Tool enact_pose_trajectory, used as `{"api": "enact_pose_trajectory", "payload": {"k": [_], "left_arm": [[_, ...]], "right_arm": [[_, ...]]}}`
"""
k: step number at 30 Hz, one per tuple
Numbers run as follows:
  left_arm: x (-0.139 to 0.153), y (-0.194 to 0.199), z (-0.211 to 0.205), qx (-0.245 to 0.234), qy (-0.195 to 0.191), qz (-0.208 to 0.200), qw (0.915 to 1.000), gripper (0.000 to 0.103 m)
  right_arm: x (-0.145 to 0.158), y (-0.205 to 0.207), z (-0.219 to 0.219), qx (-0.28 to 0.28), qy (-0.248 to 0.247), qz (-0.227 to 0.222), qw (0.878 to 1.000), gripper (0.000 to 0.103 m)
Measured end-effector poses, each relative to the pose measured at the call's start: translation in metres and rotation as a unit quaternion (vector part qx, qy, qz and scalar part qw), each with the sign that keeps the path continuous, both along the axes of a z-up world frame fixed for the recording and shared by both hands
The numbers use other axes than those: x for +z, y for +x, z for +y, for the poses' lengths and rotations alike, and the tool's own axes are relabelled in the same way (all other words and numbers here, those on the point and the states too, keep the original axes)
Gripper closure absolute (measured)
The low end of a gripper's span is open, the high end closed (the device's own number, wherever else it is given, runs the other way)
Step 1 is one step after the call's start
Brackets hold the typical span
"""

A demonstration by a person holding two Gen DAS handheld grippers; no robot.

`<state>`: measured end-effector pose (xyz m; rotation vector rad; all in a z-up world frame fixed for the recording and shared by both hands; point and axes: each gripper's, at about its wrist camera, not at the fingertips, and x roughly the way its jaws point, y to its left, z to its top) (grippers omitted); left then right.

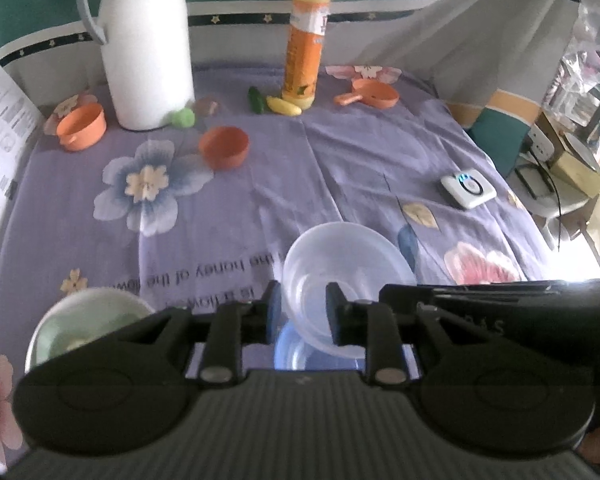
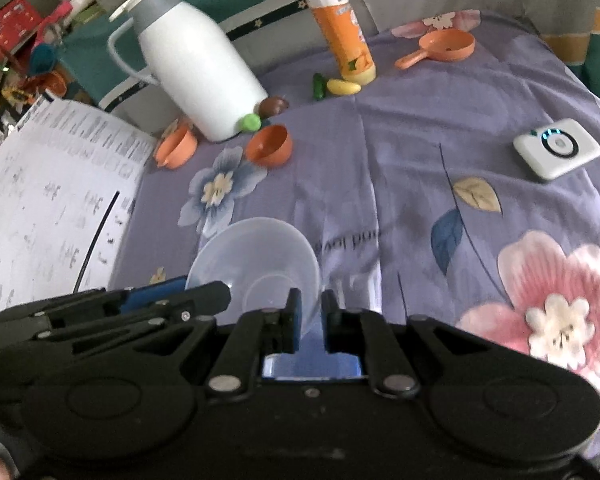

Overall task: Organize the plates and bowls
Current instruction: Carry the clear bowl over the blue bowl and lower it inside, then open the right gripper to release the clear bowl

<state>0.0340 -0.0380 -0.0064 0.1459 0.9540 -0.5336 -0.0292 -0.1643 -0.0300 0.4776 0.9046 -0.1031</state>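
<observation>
The right claw [image 2: 309, 312] is nearly closed, its pads pinching the thin rim of a clear plastic bowl [image 2: 256, 256] and holding it tipped up on edge above the purple flowered cloth [image 2: 400, 152]. The left claw [image 1: 302, 304] straddles the same bowl [image 1: 340, 264] at another stretch of rim; its jaws stand a little apart, and the right pad seems clear of the wall, so I judge this grip slack or letting go, with the right claw carrying the weight.

The bowl looks light, thin-walled and slightly flexible, and smooth enough to slide in the pads; the rolled rim is the only sensible place to take hold, and a hard squeeze would likely bend it. It has no long axis, being round. In the left wrist view its mouth tilts up and toward the camera; in the right wrist view its rim stands steeply with the base ring facing the claw.

Just left of the left claw a pale green bowl [image 1: 88, 320] sits on the cloth. Farther off are two orange bowls [image 1: 224, 147] [image 1: 82, 125], an orange ladle-like scoop [image 1: 370, 94], a white thermos jug [image 1: 146, 44], an orange bottle [image 1: 305, 40] and a small white device [image 1: 467, 187].
</observation>
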Motion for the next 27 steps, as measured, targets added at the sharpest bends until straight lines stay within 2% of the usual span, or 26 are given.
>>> {"api": "enact_pose_trajectory", "payload": {"k": [9, 20, 27], "left_arm": [[-0.020, -0.019, 0.002, -0.003, 0.012, 0.028, 0.9995, 0.078], [-0.036, -0.016, 0.001, 0.000, 0.020, 0.047, 0.9987, 0.078], [-0.040, -0.013, 0.001, -0.001, 0.015, 0.052, 0.9985, 0.072]], "right_arm": [[-0.014, -0.019, 0.005, 0.001, -0.002, 0.022, 1.000, 0.093], [-0.029, -0.015, 0.007, 0.005, -0.005, 0.045, 0.999, 0.092], [-0.030, -0.010, 0.005, 0.006, 0.003, 0.049, 0.999, 0.090]]}}
